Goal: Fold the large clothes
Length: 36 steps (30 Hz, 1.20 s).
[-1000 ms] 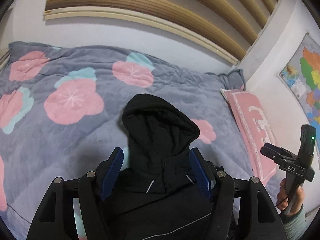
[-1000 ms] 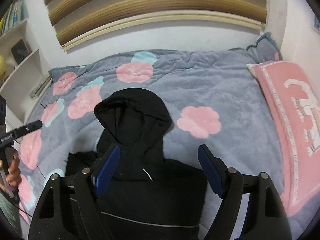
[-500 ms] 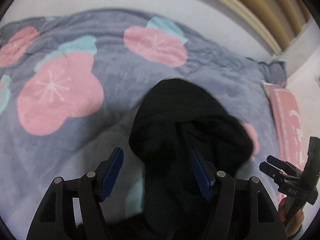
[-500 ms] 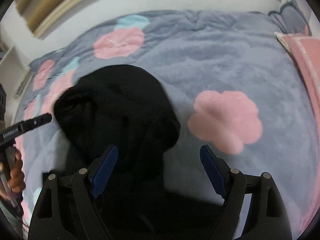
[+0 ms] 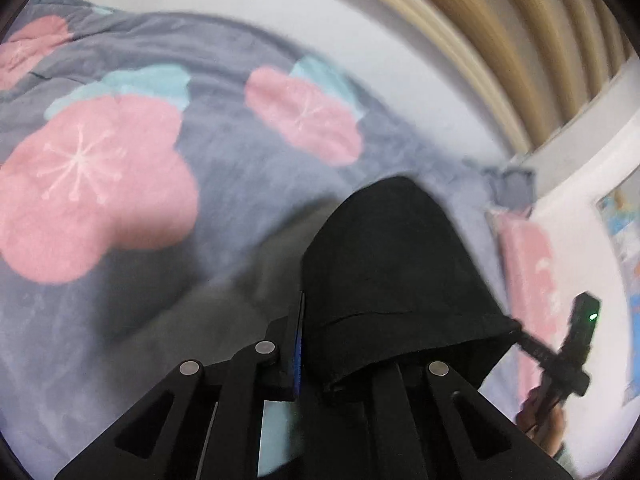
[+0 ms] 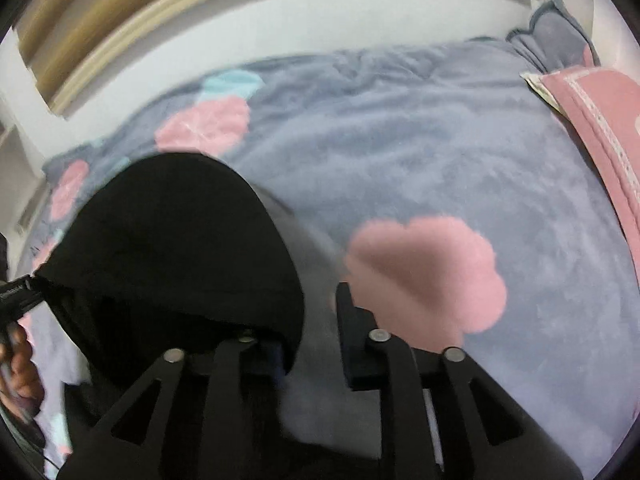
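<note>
A black hooded jacket lies on the bed; its hood (image 5: 392, 264) fills the lower middle of the left wrist view and the lower left of the right wrist view (image 6: 172, 248). My left gripper (image 5: 344, 360) is shut on the hood's left edge; the cloth hides its right finger. My right gripper (image 6: 316, 340) has closed in on the hood's right edge; the cloth covers its left finger and a gap shows beside the right one. Each view shows the other gripper pinching the hood's far corner: the right (image 5: 560, 356) and the left (image 6: 16, 296).
The bed is covered by a grey-purple quilt (image 6: 420, 152) with pink flowers. A pink pillow (image 6: 600, 112) lies at its right edge. A white wall and wooden slats (image 5: 500, 40) stand behind the bed. A map hangs on the right wall (image 5: 624, 216).
Both grippers moved forward from the jacket's shoulders to the hood and closed from open onto its two side edges. The hood is now stretched between them.
</note>
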Each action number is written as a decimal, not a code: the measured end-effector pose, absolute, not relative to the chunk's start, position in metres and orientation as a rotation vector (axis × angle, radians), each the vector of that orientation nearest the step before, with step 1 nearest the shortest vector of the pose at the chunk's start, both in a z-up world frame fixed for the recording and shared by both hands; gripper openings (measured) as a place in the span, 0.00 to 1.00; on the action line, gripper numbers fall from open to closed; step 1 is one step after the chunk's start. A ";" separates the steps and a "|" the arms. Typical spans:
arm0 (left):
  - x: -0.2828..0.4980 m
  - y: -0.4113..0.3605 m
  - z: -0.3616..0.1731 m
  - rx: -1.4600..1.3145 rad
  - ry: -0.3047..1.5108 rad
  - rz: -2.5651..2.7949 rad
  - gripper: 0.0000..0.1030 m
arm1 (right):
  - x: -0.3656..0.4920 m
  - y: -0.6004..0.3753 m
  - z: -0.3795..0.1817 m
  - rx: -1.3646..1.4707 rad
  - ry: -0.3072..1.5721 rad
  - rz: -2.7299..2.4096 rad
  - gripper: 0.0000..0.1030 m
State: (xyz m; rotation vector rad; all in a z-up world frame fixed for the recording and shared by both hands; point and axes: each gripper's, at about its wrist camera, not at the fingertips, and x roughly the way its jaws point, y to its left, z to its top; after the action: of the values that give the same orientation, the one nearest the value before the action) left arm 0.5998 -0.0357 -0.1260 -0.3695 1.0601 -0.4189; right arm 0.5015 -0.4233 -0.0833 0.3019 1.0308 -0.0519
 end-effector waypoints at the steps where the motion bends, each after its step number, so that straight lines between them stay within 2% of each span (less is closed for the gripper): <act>1: 0.606 -0.037 -0.141 -0.357 1.106 -0.391 0.09 | 0.506 -0.425 -0.101 0.336 1.067 -0.052 0.22; 4: 0.619 -0.039 -0.209 -0.355 1.270 -0.341 0.11 | 0.514 -0.428 -0.142 0.378 1.137 -0.034 0.24; 8: 0.618 -0.025 -0.209 -0.459 1.244 -0.398 0.18 | 0.516 -0.431 -0.141 0.384 1.145 0.000 0.28; 10: 0.610 -0.026 -0.195 -0.376 1.225 -0.416 0.22 | 0.511 -0.429 -0.131 0.360 1.158 0.018 0.36; 11: 0.606 -0.027 -0.188 -0.335 1.214 -0.413 0.34 | 0.507 -0.428 -0.123 0.334 1.164 0.020 0.39; 12: 0.603 -0.025 -0.181 -0.288 1.203 -0.401 0.46 | 0.500 -0.426 -0.113 0.303 1.164 0.018 0.45; 13: 0.597 -0.024 -0.171 -0.247 1.189 -0.390 0.49 | 0.493 -0.426 -0.105 0.278 1.156 0.021 0.50; 17: 0.566 -0.008 -0.124 -0.206 1.120 -0.421 0.50 | 0.464 -0.428 -0.067 0.262 1.112 0.061 0.52; 21: 0.557 -0.006 -0.078 -0.219 1.001 -0.467 0.50 | 0.472 -0.421 -0.026 0.259 1.016 0.095 0.52; 24: 0.573 -0.024 -0.066 -0.282 0.954 -0.538 0.50 | 0.497 -0.406 -0.027 0.272 0.998 0.132 0.52; 28: 0.596 -0.053 -0.100 -0.253 1.032 -0.538 0.50 | 0.525 -0.385 -0.063 0.252 1.069 0.155 0.52; 33: 0.614 -0.067 -0.181 -0.225 1.237 -0.452 0.48 | 0.539 -0.384 -0.137 0.269 1.211 0.157 0.51; 36: 0.614 -0.063 -0.188 -0.251 1.224 -0.470 0.48 | 0.541 -0.388 -0.140 0.294 1.207 0.166 0.51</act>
State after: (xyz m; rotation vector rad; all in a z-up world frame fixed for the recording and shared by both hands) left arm 0.6138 -0.0632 -0.1879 -0.2515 1.2244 -0.4695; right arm 0.5408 -0.3881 -0.1403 0.2943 1.2069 0.1660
